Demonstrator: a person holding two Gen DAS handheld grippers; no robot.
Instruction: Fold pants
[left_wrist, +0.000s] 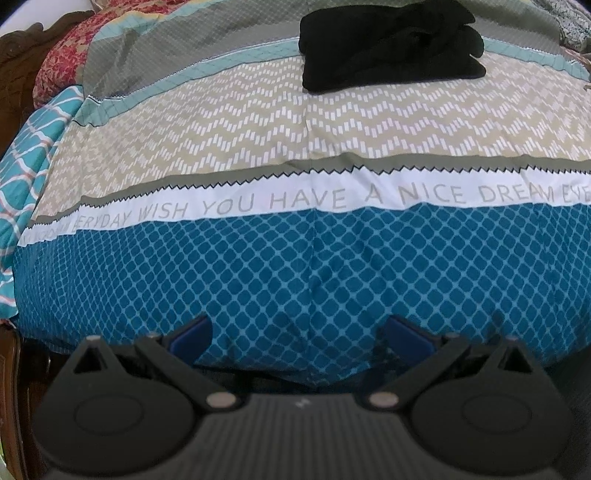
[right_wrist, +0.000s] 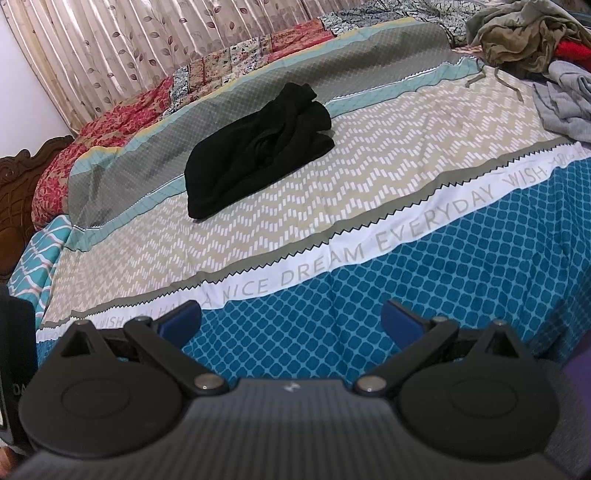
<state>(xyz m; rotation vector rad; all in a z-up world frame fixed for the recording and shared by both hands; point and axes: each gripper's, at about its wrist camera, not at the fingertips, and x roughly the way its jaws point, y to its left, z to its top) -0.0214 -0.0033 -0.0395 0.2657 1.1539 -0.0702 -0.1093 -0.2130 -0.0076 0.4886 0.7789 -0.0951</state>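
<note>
Black pants (left_wrist: 391, 44) lie folded in a compact bundle on the patterned bedspread (left_wrist: 295, 258), far from both grippers; they also show in the right wrist view (right_wrist: 258, 151) at mid-bed. My left gripper (left_wrist: 299, 332) is open and empty, hovering over the blue diamond band near the bed's front edge. My right gripper (right_wrist: 291, 317) is open and empty, also over the blue band near the front edge, with the pants ahead and to the left.
A pile of unfolded clothes, olive (right_wrist: 524, 33), red and grey (right_wrist: 569, 99), sits at the bed's far right. A red floral quilt (right_wrist: 110, 125) lies along the back. A carved wooden headboard (right_wrist: 22, 177) stands at left. Curtains (right_wrist: 129, 48) hang behind.
</note>
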